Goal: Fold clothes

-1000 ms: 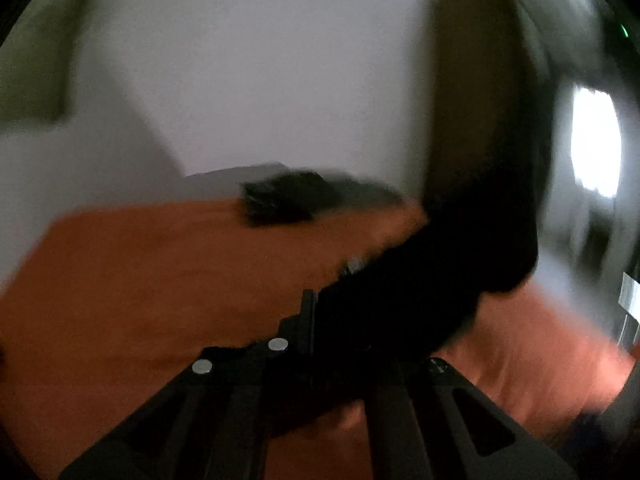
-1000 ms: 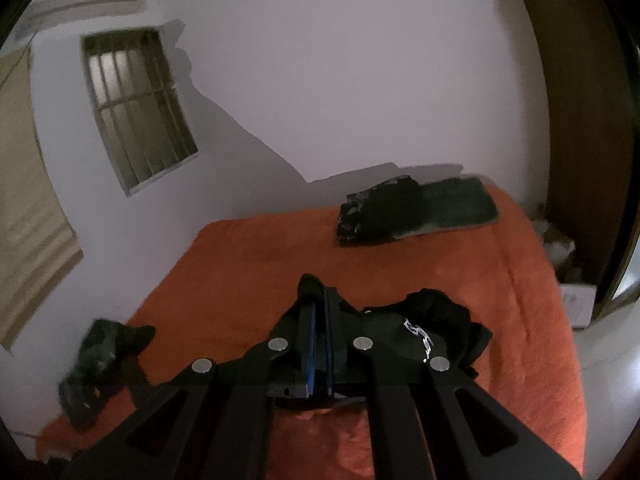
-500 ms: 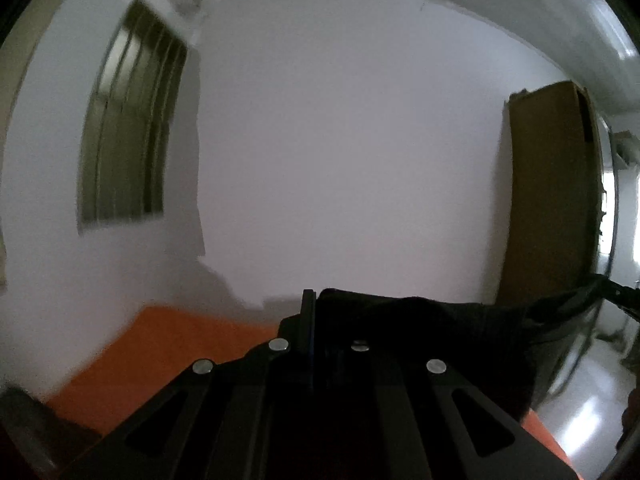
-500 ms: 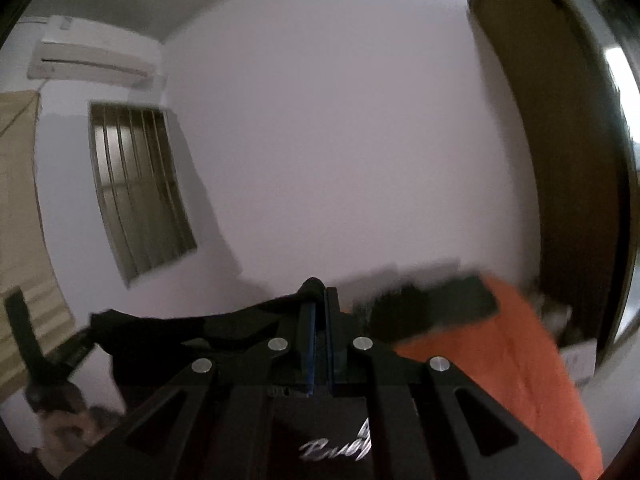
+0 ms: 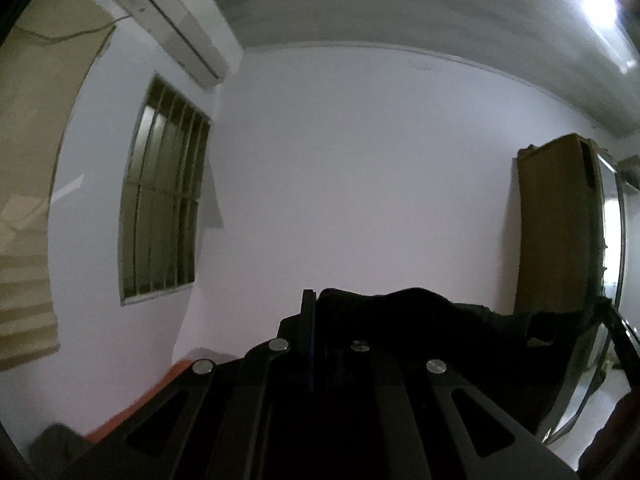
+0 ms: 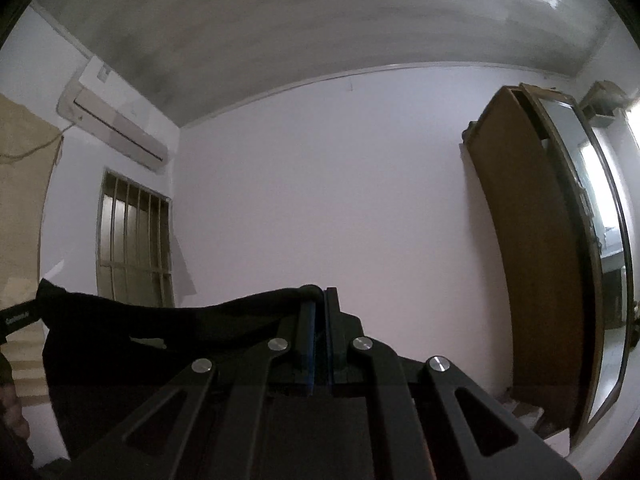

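Hanging between our two tools: one black garment [image 6: 168, 320], long axis running tool to tool. Left tool [image 5: 314, 312] clamped tight on its one end, right tool [image 6: 318, 308] likewise on the other; bed [image 5: 136, 404] far below.

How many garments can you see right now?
1: a black garment stretched in the air between the left gripper and right gripper, both clamped on it. Anything lying on the bed is out of view.
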A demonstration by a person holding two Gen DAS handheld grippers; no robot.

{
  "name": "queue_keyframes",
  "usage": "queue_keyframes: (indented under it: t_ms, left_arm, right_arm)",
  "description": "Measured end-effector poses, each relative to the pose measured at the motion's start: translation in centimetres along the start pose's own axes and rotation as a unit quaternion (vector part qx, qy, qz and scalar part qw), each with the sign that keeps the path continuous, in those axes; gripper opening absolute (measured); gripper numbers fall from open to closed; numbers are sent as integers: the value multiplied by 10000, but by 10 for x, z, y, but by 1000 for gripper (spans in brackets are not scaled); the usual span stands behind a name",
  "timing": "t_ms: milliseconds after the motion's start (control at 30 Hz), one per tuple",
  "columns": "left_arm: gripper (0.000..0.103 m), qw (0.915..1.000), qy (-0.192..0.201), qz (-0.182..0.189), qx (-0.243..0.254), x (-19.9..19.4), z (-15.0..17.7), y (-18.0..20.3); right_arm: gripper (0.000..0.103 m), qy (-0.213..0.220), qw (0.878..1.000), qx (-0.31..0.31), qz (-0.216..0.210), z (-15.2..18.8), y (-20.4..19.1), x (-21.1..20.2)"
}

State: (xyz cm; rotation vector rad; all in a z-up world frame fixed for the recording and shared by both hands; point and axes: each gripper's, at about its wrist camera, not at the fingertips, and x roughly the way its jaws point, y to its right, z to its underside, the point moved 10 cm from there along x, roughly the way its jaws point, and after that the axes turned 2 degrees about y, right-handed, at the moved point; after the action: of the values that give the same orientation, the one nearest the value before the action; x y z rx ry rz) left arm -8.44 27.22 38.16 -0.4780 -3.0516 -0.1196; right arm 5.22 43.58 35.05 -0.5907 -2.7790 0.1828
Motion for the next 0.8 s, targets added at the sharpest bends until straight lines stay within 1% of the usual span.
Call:
queue_keyframes:
  t_ms: [67,167,200,233,267,333,367,400,500,533,600,667,700,733,800]
  left_arm:
    - [3,9998,33,-205,-13,-7,5,-2]
    - [3,9994,12,-320,-164,-10,14,-8]
    - [3,9990,80,-391,-177,-15,17,-9]
    - [3,9986,160,-468,-183,-20,19,-8]
    - [3,9980,239,-545,-189,-26,21,-8]
    - [3,9961,460,-747,-116,-40,26,-4]
    - [3,9950,556,-828,-67,-44,28,-2]
    - [3,9939,643,-901,-24,-48,30,0]
    - [3,9944,519,-923,-3,-36,46,0]
    - [3,9948,423,-922,8,-27,54,-2]
    - [3,9954,74,-948,86,5,81,-7]
    - [3,9946,-316,-974,184,39,112,-12]
    - [4,9937,-506,-974,208,56,130,-16]
    - [4,9927,-716,-952,200,74,151,-20]
    - [4,9886,-1180,-911,200,115,198,-27]
  right_arm:
    - [3,32,10000,-48,9,3,-2,-3]
    - [3,147,9996,-220,40,5,-9,-5]
    - [3,244,9992,-304,104,3,-9,-11]
    - [3,444,9975,-487,235,0,-11,-21]
    - [3,736,9936,-759,394,-3,-15,-33]
    - [3,1248,9828,-1208,632,-6,-26,-54]
    - [3,1411,9786,-1335,679,-5,-30,-61]
    - [3,1549,9746,-1457,704,-2,-34,-68]
    - [3,1618,9712,-1616,664,14,-37,-71]
    - [3,1508,9738,-1590,601,21,-36,-66]
    - [3,1095,9826,-1440,419,43,-31,-46]
    - [3,419,9917,-1199,195,76,-22,-9]
    - [3,101,9940,-1086,100,92,-18,7]
    - [3,-178,9948,-999,51,108,-12,23]
    - [3,-928,9926,-787,-41,160,6,69]
